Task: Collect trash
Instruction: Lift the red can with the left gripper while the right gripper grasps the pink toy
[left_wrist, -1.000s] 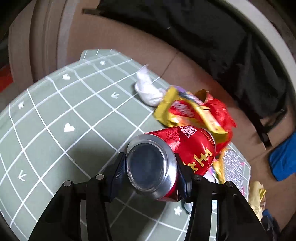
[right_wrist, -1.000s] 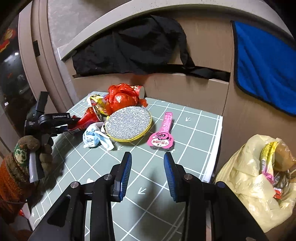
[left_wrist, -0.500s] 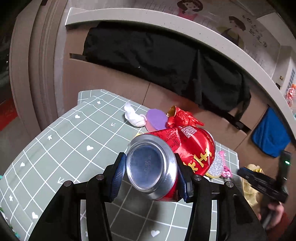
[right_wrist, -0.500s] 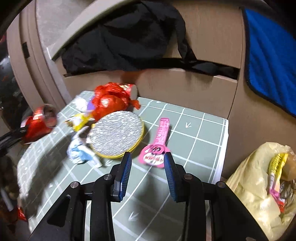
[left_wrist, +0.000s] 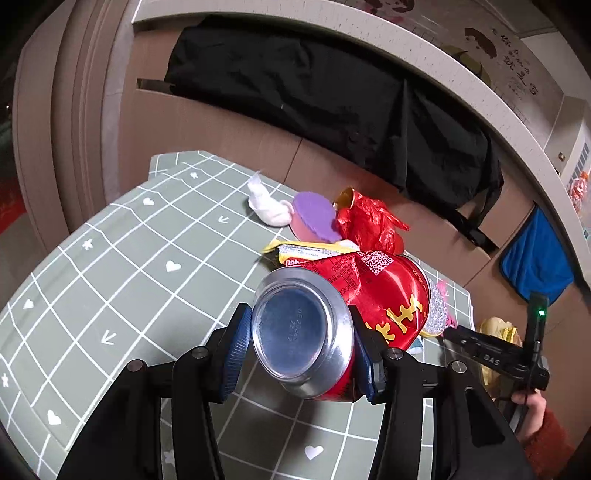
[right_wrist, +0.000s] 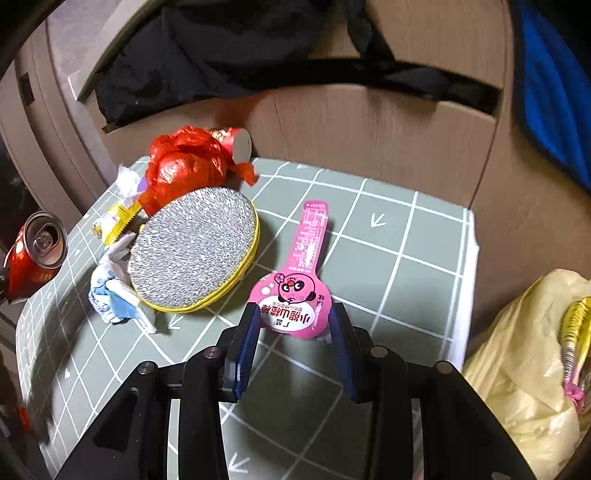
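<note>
Between the blue pads of the left hand-held gripper (left_wrist: 301, 341), the left wrist view shows a dented red can (left_wrist: 343, 314) clamped by its sides, silver base toward the camera, held above the green checked bench (left_wrist: 110, 258). Toward twelve o'clock from the can lie a purple disc (left_wrist: 314, 216), a white tissue (left_wrist: 267, 206) and a crumpled red wrapper (left_wrist: 369, 225).

From the right wrist view, the right hand-held gripper (right_wrist: 293, 332) has just been opening its jaws; they stand apart around the round end of a pink snack wrapper (right_wrist: 295, 291) lying on the bench, pads not pressing it. At ten o'clock sits a silver sparkly pad (right_wrist: 192, 247); at three o'clock a yellow trash bag (right_wrist: 517, 369) waits beside the bench.
</note>
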